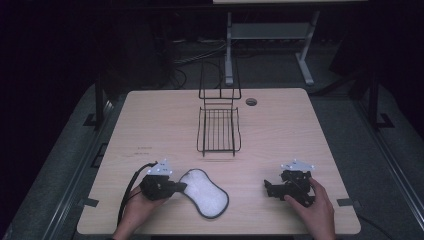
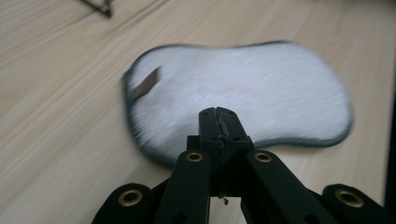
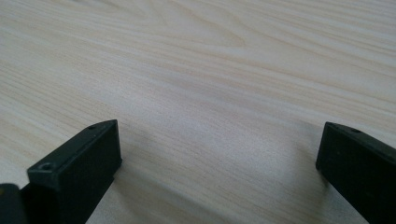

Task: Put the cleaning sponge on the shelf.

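A white fluffy pad (image 1: 205, 192) with a dark rim lies flat on the wooden table (image 1: 280, 130), near its front edge. My left gripper (image 1: 183, 186) points right, and its tip is at the pad's left end. In the left gripper view the jaws of the left gripper (image 2: 218, 114) are pressed together, with their tip over the near part of the pad (image 2: 243, 93) and nothing visible between them. A small brown tag (image 2: 147, 84) sits on the pad's left end. My right gripper (image 1: 266, 187) rests at the front right and points left. In its own view the right gripper (image 3: 219, 135) stands wide open over bare wood.
A black wire rack (image 1: 218, 131) stands at the table's middle back, and a corner of it (image 2: 100, 5) shows in the left gripper view. A round cable hole (image 1: 251, 102) lies behind it. A stretch of bare wood separates the pad and the right gripper.
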Action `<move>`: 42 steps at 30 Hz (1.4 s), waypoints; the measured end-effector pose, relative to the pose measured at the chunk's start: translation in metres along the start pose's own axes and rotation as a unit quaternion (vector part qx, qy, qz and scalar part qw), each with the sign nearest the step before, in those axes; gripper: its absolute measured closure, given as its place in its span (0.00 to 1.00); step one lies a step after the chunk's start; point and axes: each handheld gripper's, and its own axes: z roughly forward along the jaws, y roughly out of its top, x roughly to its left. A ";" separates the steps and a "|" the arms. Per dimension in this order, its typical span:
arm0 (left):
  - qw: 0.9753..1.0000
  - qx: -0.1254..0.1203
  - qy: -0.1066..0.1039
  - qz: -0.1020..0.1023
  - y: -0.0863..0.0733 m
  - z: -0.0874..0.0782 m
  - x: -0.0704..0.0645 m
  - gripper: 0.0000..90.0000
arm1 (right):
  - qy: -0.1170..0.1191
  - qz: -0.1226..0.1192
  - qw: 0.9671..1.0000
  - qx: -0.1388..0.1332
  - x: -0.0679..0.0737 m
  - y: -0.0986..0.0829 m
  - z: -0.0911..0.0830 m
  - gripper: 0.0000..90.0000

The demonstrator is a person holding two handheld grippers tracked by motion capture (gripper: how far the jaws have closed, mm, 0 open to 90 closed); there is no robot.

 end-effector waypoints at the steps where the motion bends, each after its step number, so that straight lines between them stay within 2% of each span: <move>1: 1.000 -0.005 -0.005 0.003 0.002 0.002 -0.005 0.99 | 0.000 0.000 1.000 0.000 0.000 0.000 0.000 0.00; 3: 1.000 -0.005 -0.019 0.018 0.007 0.006 -0.014 0.99 | 0.000 0.000 1.000 0.000 0.000 0.000 0.000 0.00; 9: 0.997 -0.002 -0.060 0.041 0.019 0.027 -0.041 0.99 | 0.000 0.000 1.000 0.000 0.000 0.000 0.000 0.00; 17: 0.994 0.024 -0.091 0.058 0.023 0.048 -0.060 0.99 | 0.000 0.000 1.000 0.000 0.000 0.000 0.000 0.00; 20: 0.994 0.031 -0.089 0.056 0.022 0.048 -0.059 0.99 | 0.000 0.000 1.000 0.000 0.000 0.000 0.000 0.00; 22: 0.994 0.028 -0.090 0.046 0.020 0.047 -0.056 0.99 | 0.000 0.000 1.000 0.000 0.000 0.000 0.000 0.00; 28: 0.996 0.029 -0.081 0.038 0.014 0.039 -0.049 0.99 | 0.000 0.000 1.000 0.000 0.000 0.000 0.000 0.00; 36: 0.998 0.026 -0.063 0.012 -0.002 0.020 -0.040 0.99 | 0.000 0.000 1.000 0.000 0.000 0.000 0.000 0.00; 42: 0.999 0.023 -0.041 -0.007 -0.013 0.004 -0.026 0.99 | 0.000 0.001 1.000 0.001 0.000 0.000 0.000 0.00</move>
